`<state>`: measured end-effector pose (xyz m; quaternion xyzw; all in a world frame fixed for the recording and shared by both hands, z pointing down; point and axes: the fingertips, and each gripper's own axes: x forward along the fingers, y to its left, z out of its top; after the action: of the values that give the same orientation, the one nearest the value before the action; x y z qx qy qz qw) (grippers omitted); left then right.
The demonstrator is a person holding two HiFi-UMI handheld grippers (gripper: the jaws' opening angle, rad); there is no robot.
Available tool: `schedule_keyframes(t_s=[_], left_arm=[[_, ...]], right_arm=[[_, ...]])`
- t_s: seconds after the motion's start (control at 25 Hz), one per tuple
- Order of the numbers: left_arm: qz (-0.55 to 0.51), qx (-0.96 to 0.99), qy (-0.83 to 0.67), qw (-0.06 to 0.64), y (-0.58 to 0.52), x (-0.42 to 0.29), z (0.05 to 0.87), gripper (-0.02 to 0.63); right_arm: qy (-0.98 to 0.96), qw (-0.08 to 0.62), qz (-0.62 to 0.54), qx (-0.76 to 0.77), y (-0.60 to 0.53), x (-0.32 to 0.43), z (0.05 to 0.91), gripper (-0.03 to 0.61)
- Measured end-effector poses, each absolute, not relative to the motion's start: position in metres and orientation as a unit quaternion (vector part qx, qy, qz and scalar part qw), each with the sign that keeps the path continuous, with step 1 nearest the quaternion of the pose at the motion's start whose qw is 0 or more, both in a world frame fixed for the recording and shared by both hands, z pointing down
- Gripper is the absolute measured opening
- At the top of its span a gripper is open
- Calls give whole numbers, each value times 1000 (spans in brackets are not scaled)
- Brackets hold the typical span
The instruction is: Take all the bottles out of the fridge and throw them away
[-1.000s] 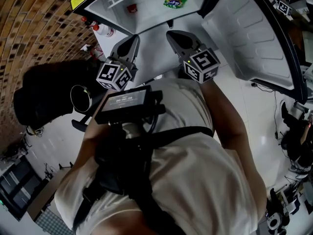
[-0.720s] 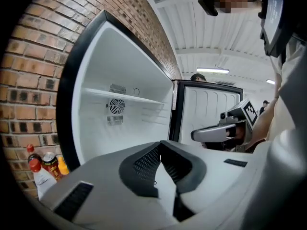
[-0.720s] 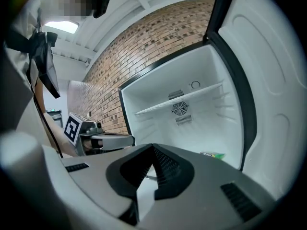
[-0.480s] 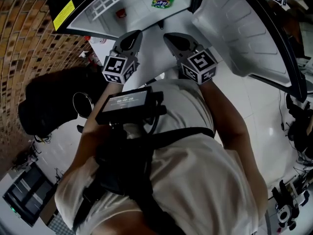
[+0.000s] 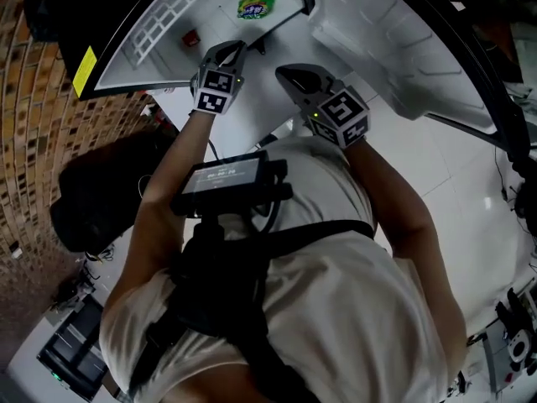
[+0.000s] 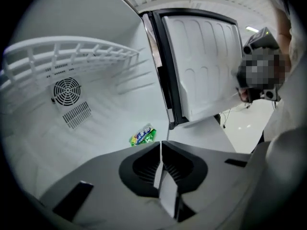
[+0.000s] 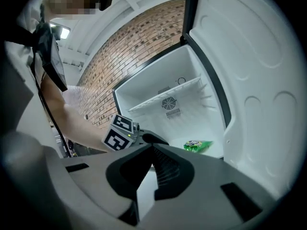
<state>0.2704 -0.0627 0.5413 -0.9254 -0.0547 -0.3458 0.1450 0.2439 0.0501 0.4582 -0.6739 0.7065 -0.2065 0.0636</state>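
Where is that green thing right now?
The green thing lies on the fridge floor, top of the head view, just ahead of the left claw.

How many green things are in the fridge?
1. The green item lies on the floor of the fridge, toward its open door side. Some corners of the fridge are out of view.

A packet [image 7: 197,145] lies on the fridge [image 7: 192,121] floor, below the shelf [image 7: 165,95].
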Motion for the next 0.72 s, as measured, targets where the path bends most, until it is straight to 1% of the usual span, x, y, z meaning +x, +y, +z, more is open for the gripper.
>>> schedule_keyframes(t_s=[0.28,0.32,0.36,0.52,0.56,0.72], left_arm=[[-380,-904,-49,189,-79,291,562,29],[-383,-902,-52,194,-80,291,564,38],[-385,-899,-55,201,-80,292,565,70],[-392,-885,-59,244,-85,298,571,243],[-393,-880,-60,261,-87,301,572,261],[-398,-855,-75,323,-90,324,580,267]], right_arm=[[693,74,-211,-685,60,261,464,-8],[692,74,-211,-687,60,263,464,-8],[690,75,-211,-688,61,263,464,-8],[686,77,-215,-691,62,261,463,-8],[685,77,-216,-692,63,260,463,-8],[677,79,-220,-698,71,268,470,-8]])
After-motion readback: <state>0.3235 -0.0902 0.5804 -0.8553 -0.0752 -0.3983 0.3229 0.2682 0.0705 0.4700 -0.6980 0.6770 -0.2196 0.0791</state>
